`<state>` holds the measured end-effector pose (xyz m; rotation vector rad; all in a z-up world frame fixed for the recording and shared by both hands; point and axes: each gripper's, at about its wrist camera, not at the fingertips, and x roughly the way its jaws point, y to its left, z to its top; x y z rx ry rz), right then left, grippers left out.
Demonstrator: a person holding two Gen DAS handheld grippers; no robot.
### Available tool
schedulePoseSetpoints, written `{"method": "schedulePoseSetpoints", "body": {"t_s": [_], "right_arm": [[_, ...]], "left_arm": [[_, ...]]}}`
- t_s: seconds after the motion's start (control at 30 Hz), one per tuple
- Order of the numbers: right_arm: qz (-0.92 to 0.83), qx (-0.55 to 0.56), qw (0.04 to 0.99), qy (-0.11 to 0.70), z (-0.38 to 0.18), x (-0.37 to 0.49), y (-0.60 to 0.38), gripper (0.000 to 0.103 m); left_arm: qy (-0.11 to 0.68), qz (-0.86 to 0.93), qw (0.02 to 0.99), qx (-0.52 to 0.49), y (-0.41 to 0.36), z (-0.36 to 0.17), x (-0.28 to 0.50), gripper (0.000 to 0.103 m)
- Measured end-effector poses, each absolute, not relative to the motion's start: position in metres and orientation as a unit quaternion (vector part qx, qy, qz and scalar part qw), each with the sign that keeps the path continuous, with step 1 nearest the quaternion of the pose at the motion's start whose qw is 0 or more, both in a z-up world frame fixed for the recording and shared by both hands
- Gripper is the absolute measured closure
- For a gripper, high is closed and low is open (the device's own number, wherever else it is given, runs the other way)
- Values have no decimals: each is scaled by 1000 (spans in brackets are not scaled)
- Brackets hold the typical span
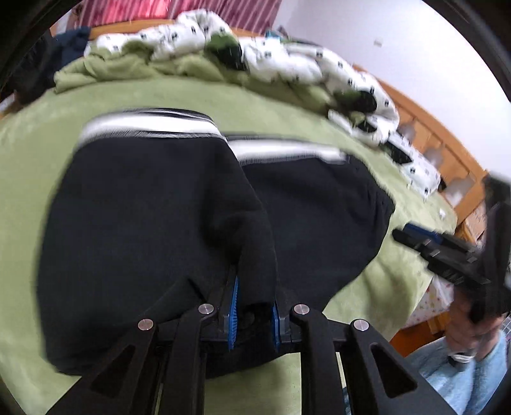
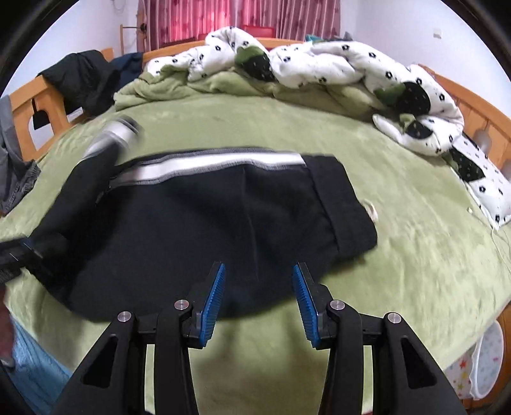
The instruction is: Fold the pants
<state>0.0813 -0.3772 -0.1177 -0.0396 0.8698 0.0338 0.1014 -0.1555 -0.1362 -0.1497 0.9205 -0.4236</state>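
Only from the left wrist: left claw (image 1: 254, 314) grips pants (image 1: 153, 223); right claw (image 2: 258, 300) gapes.

It was a bedroom in somebody's home. A wide bed took up most of the room, spread with a fuzzy green blanket (image 2: 415, 255) and framed by a wooden bedstead (image 2: 463, 95) with cut-out panels along its sides. At the far end a white quilt (image 2: 335, 60) printed with small dark flowers lay bunched in a heap. Behind the headboard hung pink striped curtains (image 2: 223, 16), with plain white walls (image 2: 415, 25) either side. Dark clothes (image 2: 83, 79) were thrown over one corner of the frame, and black pants (image 2: 191, 230) with a pale waistband lay spread on the blanket.
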Motion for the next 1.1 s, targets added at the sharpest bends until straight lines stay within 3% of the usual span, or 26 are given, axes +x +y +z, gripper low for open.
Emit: {"method": "schedulePoseSetpoints", "body": {"t_s": [0.03, 0.1, 0.2, 0.27, 0.47, 0.73, 0.77, 0.8, 0.87, 1.1], "right_arm": [[29, -3, 906, 423, -117, 80, -379, 59], [43, 12, 905, 422, -117, 79, -377, 59], [72, 31, 901, 427, -115, 85, -367, 59], [96, 48, 895, 433, -113, 95, -356, 59], [165, 120, 866, 457, -118, 128, -304, 54], [163, 116, 826, 526, -164, 180, -226, 51], [164, 120, 823, 530, -170, 183, -221, 54], [165, 125, 823, 529, -174, 185, -220, 67], [157, 124, 833, 516, -177, 186, -217, 82], [181, 173, 814, 525, -180, 192, -228, 88]], "left_arm": [[438, -202, 874, -65, -157, -138, 97, 86], [428, -219, 875, -55, -155, -128, 86, 67], [415, -283, 860, -92, -132, -103, 65, 46], [383, -269, 880, -78, -116, -89, 48, 39], [380, -168, 907, -71, -43, -89, 35, 39], [375, -30, 925, -50, 20, -79, 68, 39], [371, -21, 927, -49, 24, -81, 70, 39], [368, -16, 928, -53, 26, -84, 71, 39], [378, -6, 923, -68, 30, -96, 73, 39], [402, 18, 914, -53, 17, -98, 82, 39]]}}
